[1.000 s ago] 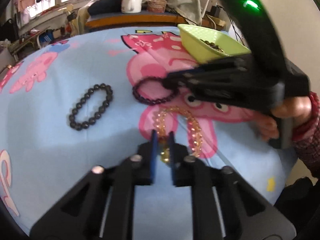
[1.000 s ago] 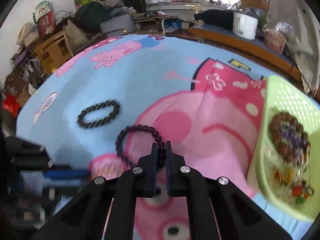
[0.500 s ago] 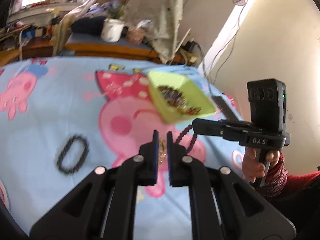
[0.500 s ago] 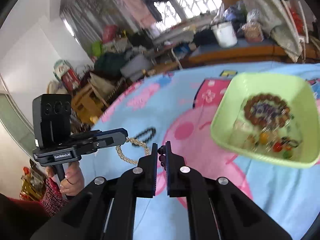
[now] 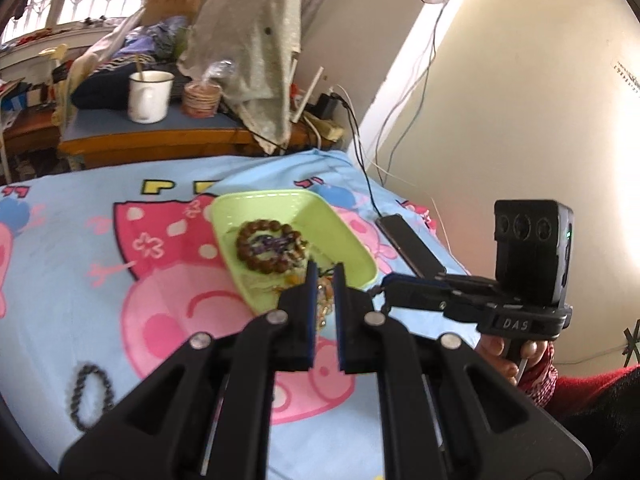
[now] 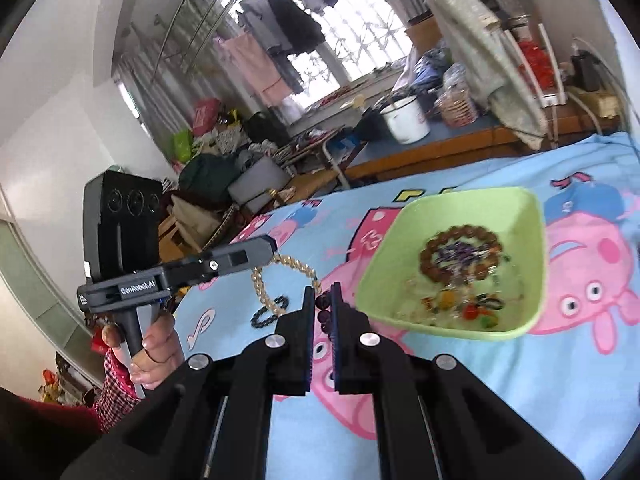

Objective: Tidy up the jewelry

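Fingers (image 6: 310, 304) clamping bracelets, left gold (image 6: 280, 276), right dark (image 6: 323, 312); green tray (image 6: 532, 240) of beaded jewelry.

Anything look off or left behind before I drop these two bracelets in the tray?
Nothing is spilled or damaged. One black bead bracelet lies alone on the sheet, well away from the green tray. A phone sits beside the tray, not jewelry, so leave it.

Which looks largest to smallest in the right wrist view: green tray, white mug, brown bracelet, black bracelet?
1. green tray
2. brown bracelet in the tray
3. white mug, roughly alike; it stands farther away, so unsure
4. black bracelet, partly hidden
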### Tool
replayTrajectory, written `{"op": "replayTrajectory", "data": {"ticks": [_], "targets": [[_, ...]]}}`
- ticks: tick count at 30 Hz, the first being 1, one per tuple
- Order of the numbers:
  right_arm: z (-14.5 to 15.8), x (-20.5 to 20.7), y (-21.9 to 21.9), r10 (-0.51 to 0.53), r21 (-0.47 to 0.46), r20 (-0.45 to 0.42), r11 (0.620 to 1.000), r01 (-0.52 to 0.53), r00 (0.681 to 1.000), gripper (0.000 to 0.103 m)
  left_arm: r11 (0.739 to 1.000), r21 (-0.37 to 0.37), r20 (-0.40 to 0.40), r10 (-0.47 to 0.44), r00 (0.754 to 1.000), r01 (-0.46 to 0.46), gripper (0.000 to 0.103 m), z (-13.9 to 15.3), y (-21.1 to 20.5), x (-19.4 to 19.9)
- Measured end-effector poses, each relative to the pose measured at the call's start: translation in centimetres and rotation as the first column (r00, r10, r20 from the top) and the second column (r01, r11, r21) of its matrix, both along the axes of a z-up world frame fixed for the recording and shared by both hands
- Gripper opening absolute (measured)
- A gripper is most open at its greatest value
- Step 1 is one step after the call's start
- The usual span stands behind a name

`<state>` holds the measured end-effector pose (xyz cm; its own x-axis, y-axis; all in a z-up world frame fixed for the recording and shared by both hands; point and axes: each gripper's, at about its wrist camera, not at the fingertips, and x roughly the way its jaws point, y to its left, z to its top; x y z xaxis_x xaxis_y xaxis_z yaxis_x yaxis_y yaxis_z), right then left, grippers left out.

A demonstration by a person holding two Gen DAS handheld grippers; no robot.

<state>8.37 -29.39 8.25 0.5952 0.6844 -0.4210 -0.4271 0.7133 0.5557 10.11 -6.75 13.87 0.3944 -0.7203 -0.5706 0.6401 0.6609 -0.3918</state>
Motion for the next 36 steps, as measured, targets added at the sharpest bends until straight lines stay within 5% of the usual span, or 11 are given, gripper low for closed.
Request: {"op": "replayTrajectory", "data": {"ticks": [18, 19, 20, 22, 26, 29, 36], "targets": [[0.8, 4.1, -4.6, -0.175, -0.045, 0.05, 0.983, 0.177, 0.983, 0.0, 0.999, 0.051, 0.014, -0.008, 1.0, 0.007, 0.007, 0.6, -4.9, 4.7], [0.3, 4.9, -4.8, -0.203, -0.051, 0.057, 0.977, 0.206, 0.978, 0.0, 0.997, 0.073, 0.009, 0.01, 1.0, -0.011, 0.019, 0.1, -5.3, 5.5], [-0.4, 5.8, -4.8, -0.239, -0.074, 0.056, 0.967, 0.242, 0.969, 0.0, 0.992, 0.117, -0.005, 0.05, 0.999, -0.049, 0.052, -1.0, -5.9, 6.6], [-1.8, 7.1, -5.3, -0.305, -0.119, 0.029, 0.945, 0.306, 0.952, 0.022, 0.975, 0.175, -0.005, 0.137, 0.991, -0.134, 0.063, -2.5, -5.8, 7.8], [-2.4, 5.8, -6.1, -0.283, -0.027, 0.026, 0.959, 0.283, 0.959, 0.025, 0.972, 0.153, -0.007, 0.184, 0.983, -0.181, 0.063, -2.8, -2.5, 7.6], [-1.9, 4.8, -5.4, -0.254, -0.022, 0.046, 0.967, 0.255, 0.966, 0.025, 0.957, 0.13, 0.064, 0.255, 0.965, -0.261, 0.063, -1.2, 2.3, 6.1], [-0.9, 4.9, 2.1, 0.008, -0.009, 0.02, 1.0, -0.008, 1.0, 0.019, 0.871, 0.177, 0.089, 0.45, 0.888, -0.459, 0.063, -1.8, 14.0, 2.8]]}}
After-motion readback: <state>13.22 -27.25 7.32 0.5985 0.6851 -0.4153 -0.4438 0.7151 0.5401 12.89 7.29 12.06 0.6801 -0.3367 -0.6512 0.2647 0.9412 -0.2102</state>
